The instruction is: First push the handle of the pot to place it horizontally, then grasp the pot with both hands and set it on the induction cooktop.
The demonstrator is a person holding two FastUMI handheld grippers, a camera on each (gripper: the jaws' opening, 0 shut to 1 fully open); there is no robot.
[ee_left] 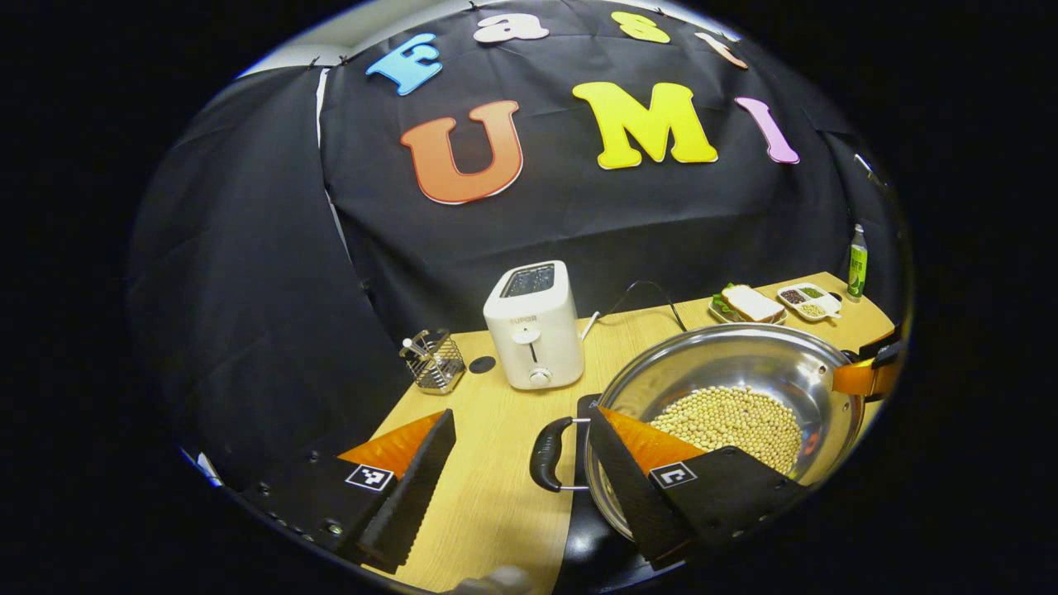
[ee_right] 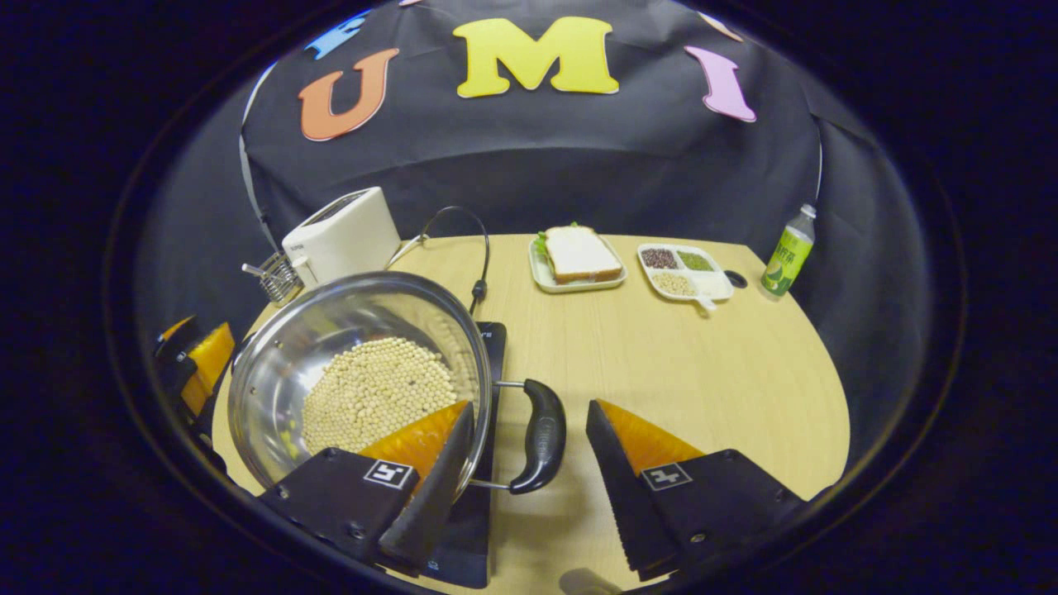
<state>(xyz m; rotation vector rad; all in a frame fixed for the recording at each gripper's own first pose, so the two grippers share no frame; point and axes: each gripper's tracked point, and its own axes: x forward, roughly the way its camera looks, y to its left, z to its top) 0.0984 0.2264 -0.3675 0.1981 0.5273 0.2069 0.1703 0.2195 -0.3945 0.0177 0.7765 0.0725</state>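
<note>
A steel pot (ee_left: 744,364) holding soybeans (ee_left: 736,421) rests on the black induction cooktop (ee_left: 588,541). My left gripper (ee_left: 521,467) is open, its fingers standing either side of the pot's black left handle (ee_left: 547,453) without pressing on it; one finger overlaps the pot's rim. In the right gripper view the pot (ee_right: 331,330) sits over the cooktop (ee_right: 492,347). My right gripper (ee_right: 529,463) is open too, and the black right handle (ee_right: 541,434) lies between its fingers. Each gripper also shows at the pot's far side, the right gripper (ee_left: 868,376) and the left gripper (ee_right: 198,355).
On the wooden table (ee_right: 702,372) stand a white toaster (ee_left: 533,326), a wire utensil holder (ee_left: 432,359), a sandwich plate (ee_right: 577,256), a divided dish of beans (ee_right: 684,271) and a green bottle (ee_right: 787,252). A black cable (ee_right: 463,240) runs behind the cooktop.
</note>
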